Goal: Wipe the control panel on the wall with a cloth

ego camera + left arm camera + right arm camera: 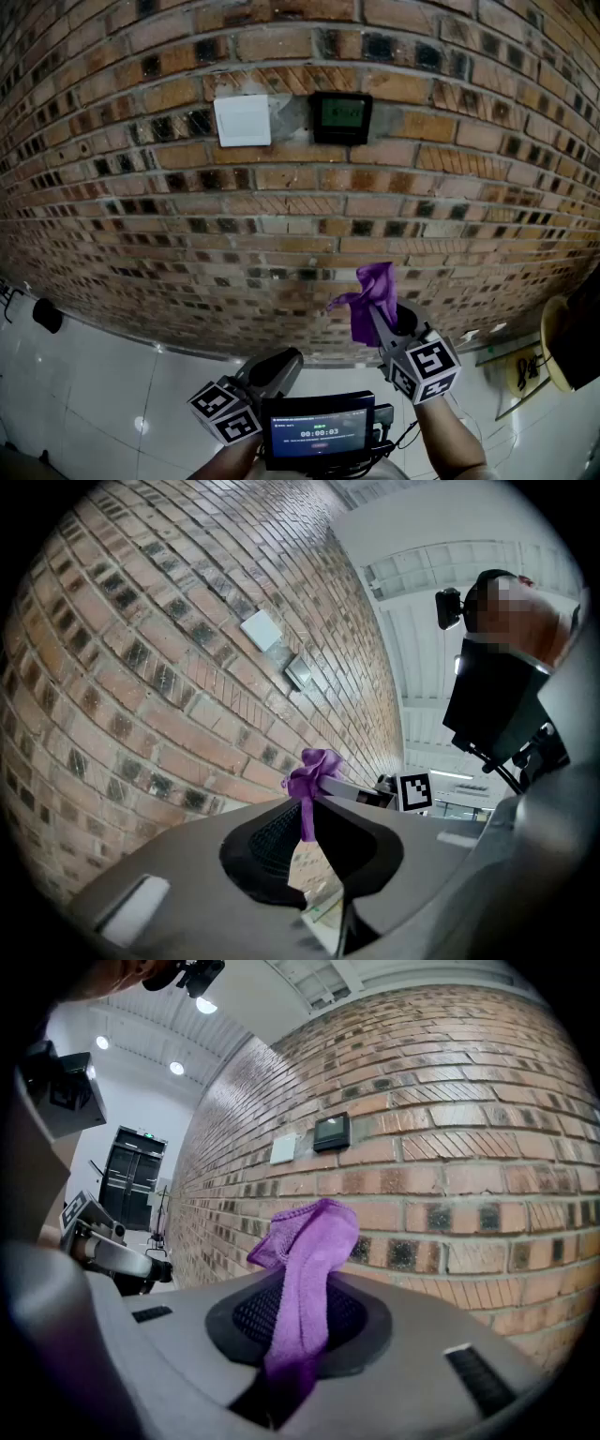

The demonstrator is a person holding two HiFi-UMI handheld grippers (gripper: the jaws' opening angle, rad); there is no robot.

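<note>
We see our right gripper [382,322] clamped tight on the purple cloth [372,296], well below the dark control panel [339,116] on the brick wall [141,216], with our left gripper [279,364] closed and empty, lower still.

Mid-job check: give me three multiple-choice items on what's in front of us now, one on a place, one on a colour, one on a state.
1. In the head view, where is the control panel relative to the white switch plate?
A. To its right
B. Below it
C. To its left

2. What colour is the cloth?
A. Yellow
B. Purple
C. White

3. What state is the right gripper in?
A. Open and empty
B. Shut on the cloth
C. Pressed against the control panel

Answers:
1 A: the dark control panel sits just right of the white switch plate, at the same height on the brick wall.
2 B: the cloth is purple in every view.
3 B: the right gripper view shows the jaws closed on the cloth, with its free end sticking out, well below the control panel.
</note>
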